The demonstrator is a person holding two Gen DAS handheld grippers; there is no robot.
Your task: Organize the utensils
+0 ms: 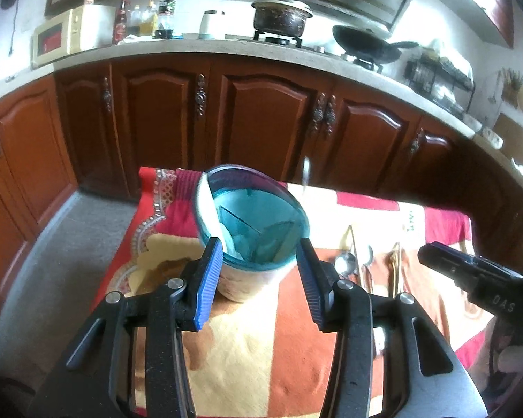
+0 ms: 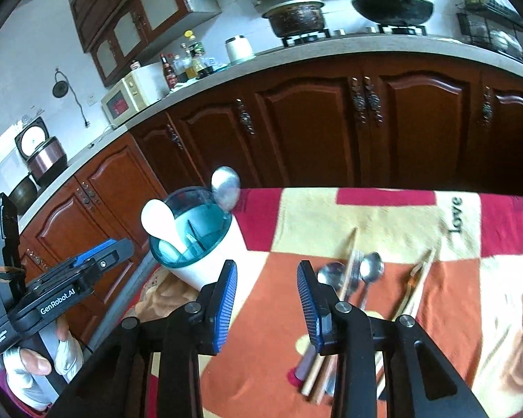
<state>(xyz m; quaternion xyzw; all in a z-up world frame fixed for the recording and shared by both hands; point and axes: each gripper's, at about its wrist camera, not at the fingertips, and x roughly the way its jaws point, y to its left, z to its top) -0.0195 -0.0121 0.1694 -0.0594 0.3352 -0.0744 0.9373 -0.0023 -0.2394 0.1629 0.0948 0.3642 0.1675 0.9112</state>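
A white utensil holder (image 1: 254, 219) with a teal rim stands near the table's left edge on a red, orange and cream cloth (image 2: 383, 216). A white spoon (image 2: 157, 219) and a metal spoon (image 2: 226, 188) stand in the holder (image 2: 212, 261). My left gripper (image 1: 259, 244) is open just in front of it, its pads off the wall. My right gripper (image 2: 266, 268) is open with nothing between its fingers, over the cloth right of the holder. Two metal spoons (image 2: 331, 273) (image 2: 371, 266) and chopsticks (image 2: 350, 261) lie just right of it, with another wooden pair (image 2: 418, 278) further right.
Dark wooden cabinets (image 1: 261, 111) run behind the table under a counter (image 1: 191, 48) with a microwave, bottles, a pot and a wok. Grey floor (image 1: 52, 244) lies left of the table. A person's hand (image 2: 35, 362) holds the left gripper.
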